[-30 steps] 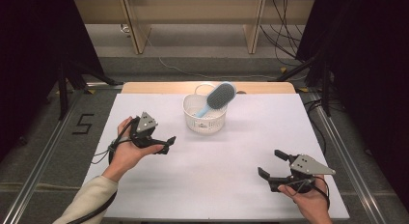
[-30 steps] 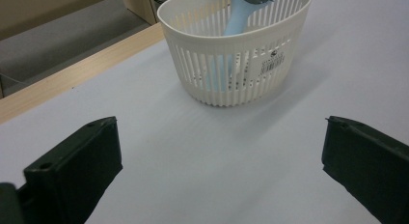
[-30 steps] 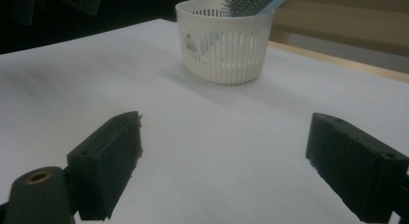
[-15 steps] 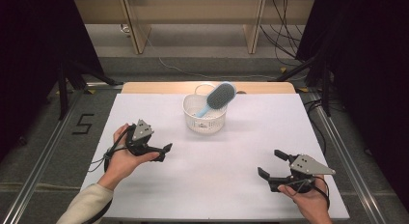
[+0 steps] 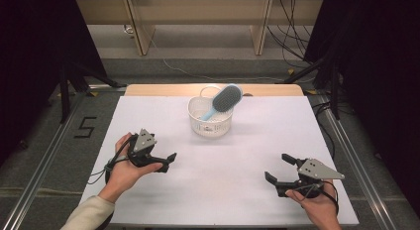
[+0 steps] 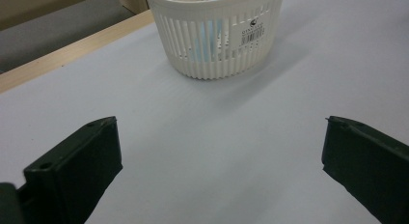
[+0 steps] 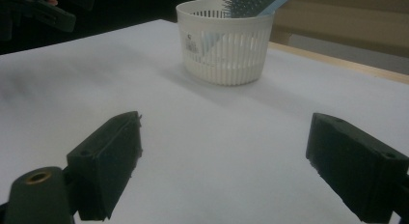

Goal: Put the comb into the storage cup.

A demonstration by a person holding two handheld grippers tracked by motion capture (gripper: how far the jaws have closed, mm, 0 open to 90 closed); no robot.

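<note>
Overhead, the hairbrush (image 5: 225, 99) head overhangs the basket (image 5: 210, 125) rim.

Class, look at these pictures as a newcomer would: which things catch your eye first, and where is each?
The white slotted plastic basket stands at the table's far middle, with a light-blue oval hairbrush leaning out of it, head up. Nearer, the left tongs and right tongs sit apart, jaws open and empty.
</note>
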